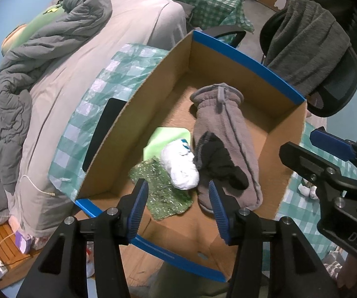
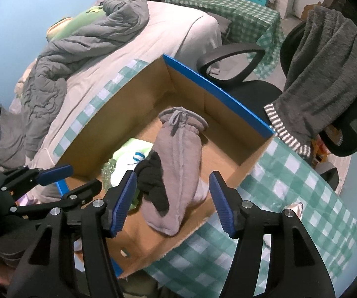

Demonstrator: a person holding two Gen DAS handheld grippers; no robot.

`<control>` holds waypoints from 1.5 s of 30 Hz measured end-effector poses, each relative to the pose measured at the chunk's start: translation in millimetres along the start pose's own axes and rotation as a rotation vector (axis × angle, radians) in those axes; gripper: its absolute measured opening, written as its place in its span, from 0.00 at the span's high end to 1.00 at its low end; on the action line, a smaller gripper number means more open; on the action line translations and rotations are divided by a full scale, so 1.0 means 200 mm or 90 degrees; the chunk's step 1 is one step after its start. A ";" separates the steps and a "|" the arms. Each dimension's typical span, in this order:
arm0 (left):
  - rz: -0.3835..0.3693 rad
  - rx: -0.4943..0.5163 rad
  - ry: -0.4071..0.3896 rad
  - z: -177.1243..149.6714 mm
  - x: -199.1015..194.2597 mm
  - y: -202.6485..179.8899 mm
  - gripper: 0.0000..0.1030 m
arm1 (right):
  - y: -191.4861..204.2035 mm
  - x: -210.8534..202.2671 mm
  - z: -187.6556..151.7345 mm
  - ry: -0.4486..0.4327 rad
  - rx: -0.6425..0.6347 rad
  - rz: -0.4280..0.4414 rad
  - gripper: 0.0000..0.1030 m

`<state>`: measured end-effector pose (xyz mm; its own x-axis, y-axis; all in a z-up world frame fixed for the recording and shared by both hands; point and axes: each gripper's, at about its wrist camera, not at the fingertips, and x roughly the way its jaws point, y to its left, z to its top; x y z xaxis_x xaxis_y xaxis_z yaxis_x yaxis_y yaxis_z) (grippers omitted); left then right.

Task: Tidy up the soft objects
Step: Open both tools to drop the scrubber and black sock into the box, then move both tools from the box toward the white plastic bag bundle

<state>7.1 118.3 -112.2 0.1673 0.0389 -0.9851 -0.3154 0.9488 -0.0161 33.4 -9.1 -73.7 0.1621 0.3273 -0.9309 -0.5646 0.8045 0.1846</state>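
Note:
An open cardboard box [image 1: 138, 114] with blue rims [image 2: 218, 87] holds soft things: a grey fleece mitten [image 1: 225, 129] [image 2: 178, 149], a black sock [image 1: 218, 164] [image 2: 153, 181] on it, a white rolled sock [image 1: 180, 166], a green glittery cloth [image 1: 166, 196] and a pale green sheet [image 1: 166, 139]. My left gripper [image 1: 177, 198] is open and empty over the box's near end. My right gripper [image 2: 172, 196] is open and empty above the mitten's tip. Each gripper shows in the other's view, the right one [image 1: 327, 154] and the left one [image 2: 54, 173].
The box stands on a green checked tablecloth [image 2: 290, 198]. A bed with a grey duvet [image 1: 42, 44] lies to the left. An office chair [image 2: 339, 124] draped with a grey garment [image 2: 327, 69] stands behind the box. Small white socks [image 1: 307, 188] lie on the cloth right of the box.

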 end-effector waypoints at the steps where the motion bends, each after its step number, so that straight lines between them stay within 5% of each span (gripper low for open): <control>1: -0.001 0.001 0.000 0.00 0.00 -0.01 0.50 | 0.00 0.00 0.00 0.000 0.001 -0.001 0.40; 45: -0.030 0.139 0.019 -0.15 -0.01 -0.73 0.50 | -0.60 -0.23 -0.41 -0.004 0.117 -0.054 0.40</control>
<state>24.3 -29.3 -113.7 0.1482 -0.0131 -0.9889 -0.0983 0.9948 -0.0280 27.4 -161.6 -78.4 0.2075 0.2577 -0.9437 -0.3917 0.9058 0.1612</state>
